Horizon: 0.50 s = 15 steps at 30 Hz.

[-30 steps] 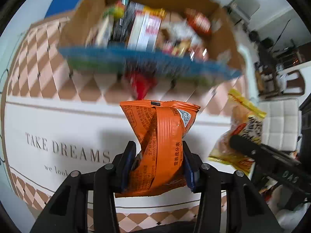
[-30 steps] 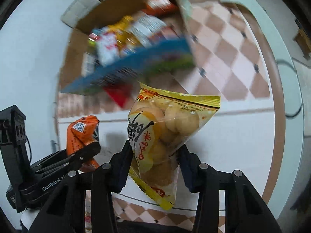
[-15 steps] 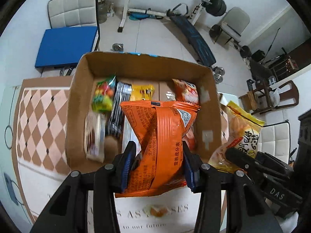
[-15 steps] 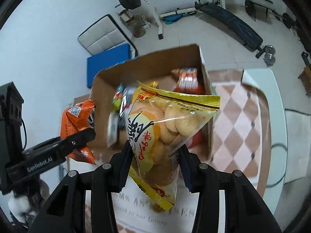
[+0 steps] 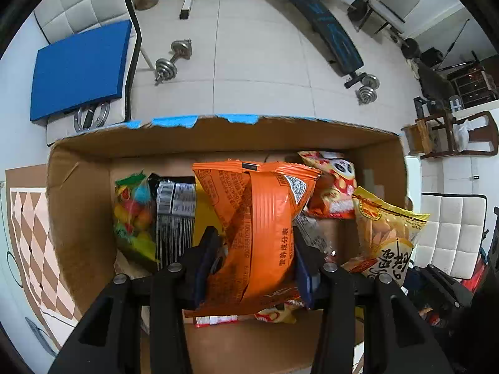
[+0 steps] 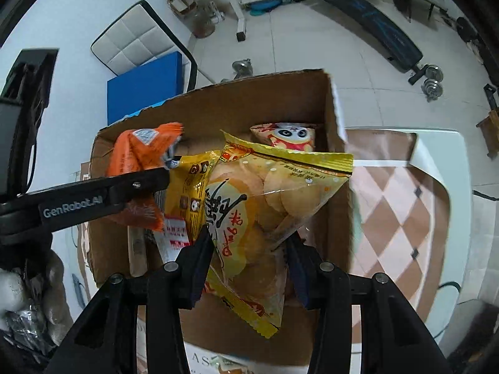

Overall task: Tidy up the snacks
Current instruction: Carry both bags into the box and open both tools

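My left gripper [image 5: 254,251] is shut on an orange snack packet [image 5: 259,227], held over the open cardboard box [image 5: 218,138]. My right gripper [image 6: 248,244] is shut on a yellow bag of round crackers [image 6: 265,199], also above the box [image 6: 249,96]. The yellow bag [image 5: 386,233] shows at the right of the left wrist view. In the right wrist view the orange packet [image 6: 137,155] and the left gripper's finger [image 6: 103,198] appear at the left. Inside the box lie a panda-print packet [image 5: 335,184], a colourful candy bag [image 5: 134,212], a black striped packet [image 5: 174,215] and a yellow packet [image 6: 187,193].
The box stands on a table with a brown-and-cream diamond-patterned cloth [image 6: 402,212]. Beyond it the tiled floor holds dumbbells [image 5: 171,60], a weight bench [image 5: 321,29], a white padded chair with a blue cushion [image 5: 81,65] and another white chair [image 5: 449,233]. A gloved hand [image 6: 34,283] holds the left gripper.
Both grippers have moved forward from over the tablecloth to above the box, each keeping its packet. The box now fills the lower part of both views.
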Motion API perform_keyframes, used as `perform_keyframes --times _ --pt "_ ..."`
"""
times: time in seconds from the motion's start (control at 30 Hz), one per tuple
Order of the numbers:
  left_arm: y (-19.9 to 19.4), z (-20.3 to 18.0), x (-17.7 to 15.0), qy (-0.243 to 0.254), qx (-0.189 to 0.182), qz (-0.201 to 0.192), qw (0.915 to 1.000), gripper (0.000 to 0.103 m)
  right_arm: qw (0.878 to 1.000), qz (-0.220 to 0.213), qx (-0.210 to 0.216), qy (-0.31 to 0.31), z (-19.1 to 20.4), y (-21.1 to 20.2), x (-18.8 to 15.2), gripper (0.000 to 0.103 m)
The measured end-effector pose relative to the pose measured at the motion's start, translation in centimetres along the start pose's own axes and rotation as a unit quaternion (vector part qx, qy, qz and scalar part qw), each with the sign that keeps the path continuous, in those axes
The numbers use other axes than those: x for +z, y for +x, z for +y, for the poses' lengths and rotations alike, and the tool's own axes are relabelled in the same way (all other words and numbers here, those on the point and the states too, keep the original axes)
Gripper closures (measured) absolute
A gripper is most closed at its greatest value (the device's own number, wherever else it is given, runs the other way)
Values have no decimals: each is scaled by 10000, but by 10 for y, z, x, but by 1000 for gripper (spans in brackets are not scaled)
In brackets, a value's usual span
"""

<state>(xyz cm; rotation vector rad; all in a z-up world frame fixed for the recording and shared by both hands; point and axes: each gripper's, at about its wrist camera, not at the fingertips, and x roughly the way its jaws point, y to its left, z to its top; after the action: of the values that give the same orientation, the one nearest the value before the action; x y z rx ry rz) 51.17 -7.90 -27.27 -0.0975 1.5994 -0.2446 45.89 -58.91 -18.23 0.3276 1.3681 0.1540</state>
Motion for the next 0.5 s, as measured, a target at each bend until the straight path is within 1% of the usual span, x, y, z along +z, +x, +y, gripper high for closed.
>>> perform_keyframes --times 0.17,0.3,0.37,0.4,0.43,0.47,0.5 --pt "6 9 12 -84 41 71 9999 60 9997 105 143 -144 9 22 23 55" --pt "14 17 20 -130 61 222 9997 60 9993 170 179 -293 17 37 38 54" --pt "18 20 20 -187 45 332 9993 58 9990 287 166 -293 19 46 45 49" --pt "19 21 20 -221 80 344 9991 54 9988 363 138 -283 19 50 47 44" --pt "19 22 20 -249 83 351 9990 32 9987 425 87 -275 19 54 49 24" --pt "18 22 18 -272 71 346 9990 11 9987 414 70 -286 19 55 50 11" --pt "16 22 17 -286 18 262 9992 8 9988 385 32 -289 19 55 50 11"
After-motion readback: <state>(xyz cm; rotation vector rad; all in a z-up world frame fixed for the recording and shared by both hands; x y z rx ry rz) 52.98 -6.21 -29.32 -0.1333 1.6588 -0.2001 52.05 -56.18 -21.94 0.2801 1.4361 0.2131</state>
